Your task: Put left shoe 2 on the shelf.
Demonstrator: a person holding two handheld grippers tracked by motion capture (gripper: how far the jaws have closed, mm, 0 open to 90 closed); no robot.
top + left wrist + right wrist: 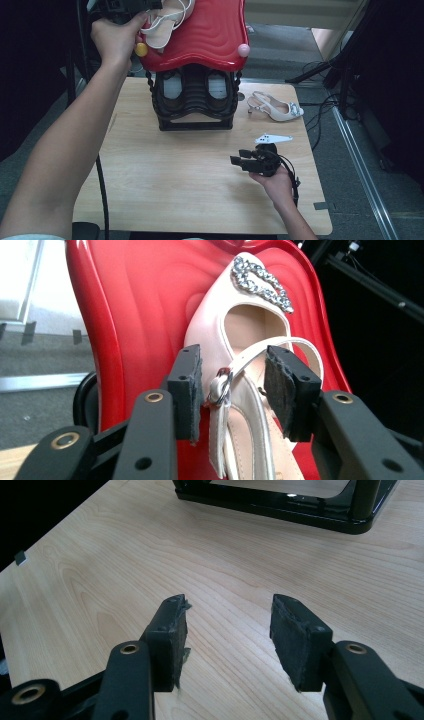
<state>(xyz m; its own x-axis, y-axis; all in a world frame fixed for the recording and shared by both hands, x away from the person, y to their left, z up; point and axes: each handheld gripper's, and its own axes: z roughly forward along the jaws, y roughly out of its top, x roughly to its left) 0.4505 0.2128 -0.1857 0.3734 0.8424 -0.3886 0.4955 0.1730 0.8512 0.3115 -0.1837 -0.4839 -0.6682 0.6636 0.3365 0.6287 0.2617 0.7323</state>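
- Left gripper view: holding the left gripper (232, 385) open over the white slingback sandal (215, 330), jaws spread to either side of the slingback strap (260, 352) and its buckle (220, 390), neither pad clearly pressing on them.
- Resting the sandal on the red top shelf (140, 305) of the shoe rack, sole down, long axis running straight away from the gripper: heel end and strap nearest the pads, rhinestone ornament (262, 282) at the toe farthest off.
- Lying dead ahead and slightly below the pads, so judging the coming move as either a plain closing on the strap or a straight pull-back clear of the shoe, with no sideways shift needed.
- Sitting near the shelf's left edge in the high view, close to the yellow knob (141, 49), so risking a slide off that edge if dragged by the strap.
- Hovering the right gripper (245, 159) low over the bare desk (175, 170), jaws apart and gripping nothing, well apart from the rack.
- Leaving the matching sandal (276, 107) on the desk just right of the rack's black lower tier (195, 100), toe pointing right; lying beyond the right gripper, making that hand the nearer one for it.
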